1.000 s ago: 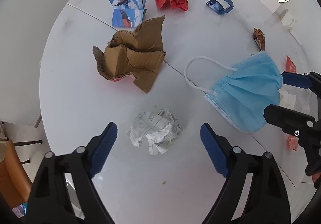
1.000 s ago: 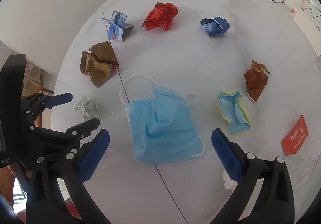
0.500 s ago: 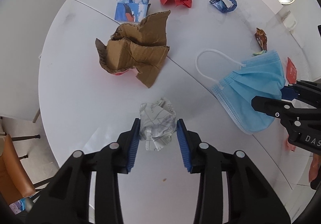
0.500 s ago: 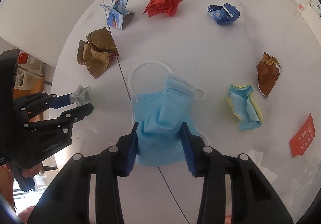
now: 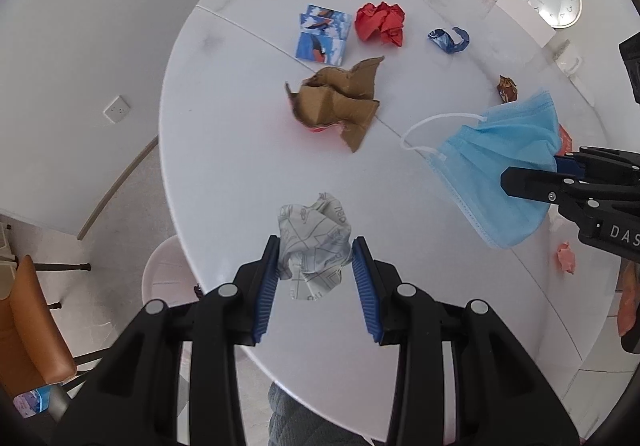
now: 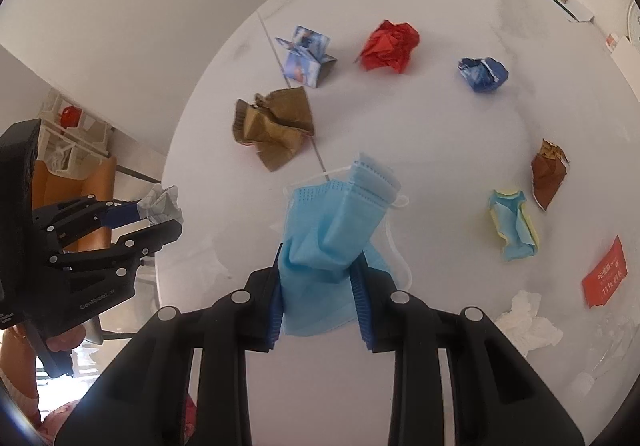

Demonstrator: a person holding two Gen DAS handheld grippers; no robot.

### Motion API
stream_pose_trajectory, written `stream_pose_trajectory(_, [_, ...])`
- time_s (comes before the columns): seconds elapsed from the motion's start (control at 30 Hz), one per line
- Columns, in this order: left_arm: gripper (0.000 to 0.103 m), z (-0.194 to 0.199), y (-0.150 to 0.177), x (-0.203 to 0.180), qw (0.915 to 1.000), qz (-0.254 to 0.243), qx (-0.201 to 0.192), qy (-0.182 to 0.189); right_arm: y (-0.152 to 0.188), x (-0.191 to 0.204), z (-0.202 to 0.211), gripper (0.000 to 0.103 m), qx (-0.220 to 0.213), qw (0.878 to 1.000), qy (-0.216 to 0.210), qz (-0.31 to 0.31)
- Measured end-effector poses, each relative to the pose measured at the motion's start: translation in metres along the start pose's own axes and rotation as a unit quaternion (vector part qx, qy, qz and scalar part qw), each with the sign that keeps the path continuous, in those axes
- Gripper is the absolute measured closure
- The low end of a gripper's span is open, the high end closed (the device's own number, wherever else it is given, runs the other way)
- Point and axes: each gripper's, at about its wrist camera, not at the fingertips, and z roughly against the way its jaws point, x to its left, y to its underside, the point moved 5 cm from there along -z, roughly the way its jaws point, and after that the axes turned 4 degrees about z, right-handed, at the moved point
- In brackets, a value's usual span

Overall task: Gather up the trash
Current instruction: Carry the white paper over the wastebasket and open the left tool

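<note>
**Both tongs have picked up trash**

The left tongs (image 5: 314, 266) are squeezed shut on a paper ball (image 5: 314, 246). The ball is white with gray lines. It sits between the two blue pads, near the tips, so it will not slip out. It looks lifted just off the white surface (image 5: 224, 150), at about 6 o'clock in the left view.

The right tongs (image 6: 318, 286) are pinched shut on a blue mask (image 6: 328, 234). They hold it by a bunched-up fold in the middle. That is why the mask looks crumpled and its white loops (image 6: 396, 242) hang loose on the side. In the left view the mask hangs at 3 o'clock.

I think each hand took one piece so two things can go to the bin in one trip. I cannot see a bin in either picture.

More trash lies on the surface. The torn cardboard (image 5: 336, 102) is near the middle. At about 12 o'clock in the left view are a folded picture card (image 5: 322, 34), a red paper ball (image 5: 380, 22) and a blue wrapper (image 5: 448, 40). In the right view, at 3 o'clock, are a brown wrapper (image 6: 548, 174), a blue and yellow wrapper (image 6: 512, 226) and a red slip (image 6: 604, 274). A white tissue (image 6: 528, 322) lies at 4 o'clock.

The mask is soft and floppy, so a loop could catch on something.
</note>
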Motion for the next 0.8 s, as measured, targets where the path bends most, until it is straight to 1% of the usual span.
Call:
stream_pose_trajectory(0.07, [0.067,0.01,0.008,0.012,1.0,0.004,-0.003,-0.007,-0.003,0.024,0.003,0.073,-0.003,1.0,-0.01,0.013])
stream_pose_trajectory(0.33, [0.067,0.043,0.042,0.08,0.9991,0.022,-0.015,-0.033,-0.015,0.124,-0.003,0.073,-0.007,0.997,-0.042,0.068])
stream_pose_trajectory(0.47, [0.067,0.049,0.06,0.114,0.9985,0.033,-0.015,-0.042,-0.021,0.169,-0.012,0.073,-0.002,0.994,-0.045,0.097])
stream_pose_trajectory(0.6, [0.067,0.043,0.075,0.143,0.9982,0.046,-0.004,-0.038,-0.024,0.2,-0.025,0.073,0.007,0.993,-0.041,0.114])
stream_pose_trajectory(0.8, [0.067,0.022,0.089,0.169,0.9984,0.046,0.013,-0.029,-0.024,0.221,-0.045,0.073,0.028,0.992,-0.025,0.121])
